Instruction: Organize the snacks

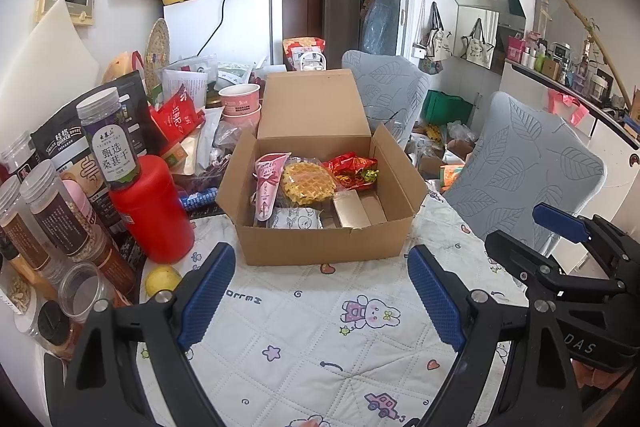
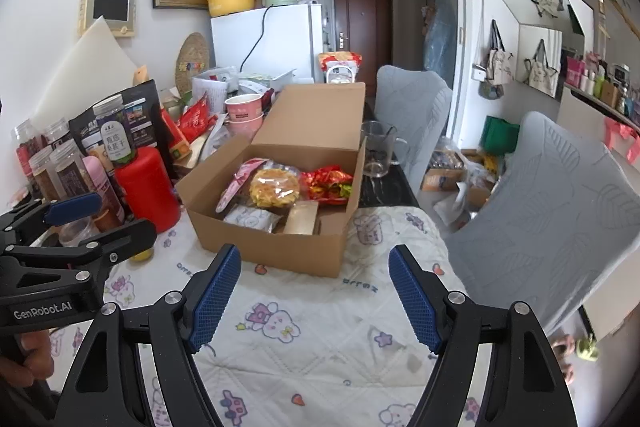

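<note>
Quilted tablecloth [image 1: 320, 327], corrugated cardboard box [image 1: 320, 243]

Open cardboard box [image 1: 320, 239] on the desk [image 1: 304, 339], waffle pack [image 1: 308, 183] in it between cone pack [image 1: 268, 187] at left and foil pack [image 1: 354, 169] at right, bottle [image 1: 154, 211] and jars [image 1: 52, 219] left of the box, two chairs [image 1: 524, 167] right, fridge [image 1: 224, 27] behind.

Soft, even daylight fills both my views, bright on the quilted worktop [image 1: 320, 327] and the white walls, with only faint shadows. The hallway by the brown door [image 2: 362, 23] is dimmer. Fisheye bending curves the edges, corners go black, and focus stays fairly sharp throughout.
</note>
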